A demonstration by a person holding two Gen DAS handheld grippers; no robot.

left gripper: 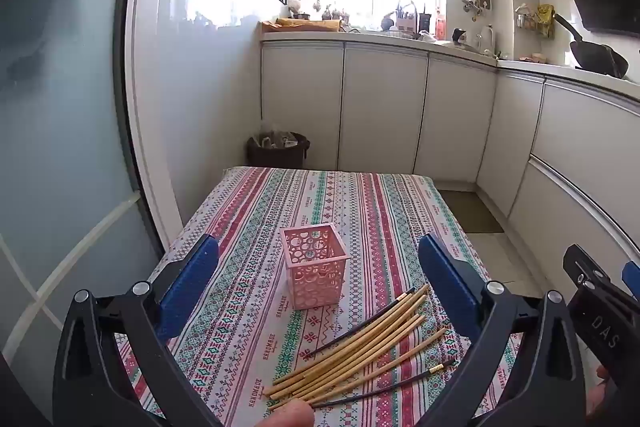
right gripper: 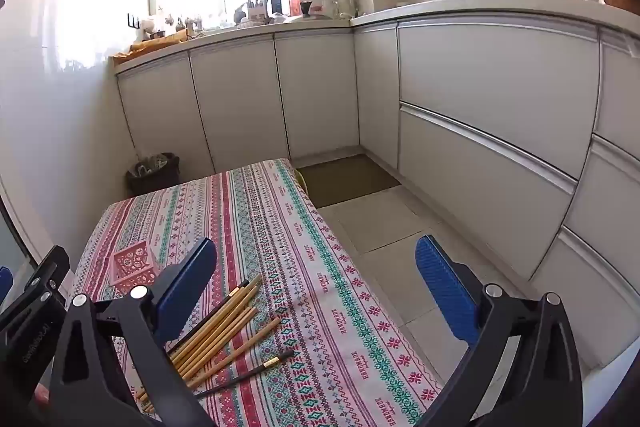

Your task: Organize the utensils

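Observation:
A pink perforated holder (left gripper: 314, 264) stands upright on the patterned tablecloth (left gripper: 360, 211); it also shows in the right wrist view (right gripper: 134, 263). Several bamboo chopsticks (left gripper: 360, 343) and two dark chopsticks lie loose in a fan just right of and nearer than the holder, and show in the right wrist view (right gripper: 224, 327). My left gripper (left gripper: 320, 283) is open and empty above the table, framing the holder. My right gripper (right gripper: 316, 291) is open and empty over the table's right edge, with the chopsticks by its left finger.
The table's right edge drops to a tiled floor (right gripper: 384, 227) with a dark mat (right gripper: 344, 179). White cabinets (left gripper: 380, 107) line the back and right. A dark waste bin (left gripper: 278, 149) stands behind the table. A glass door (left gripper: 60, 147) is at the left.

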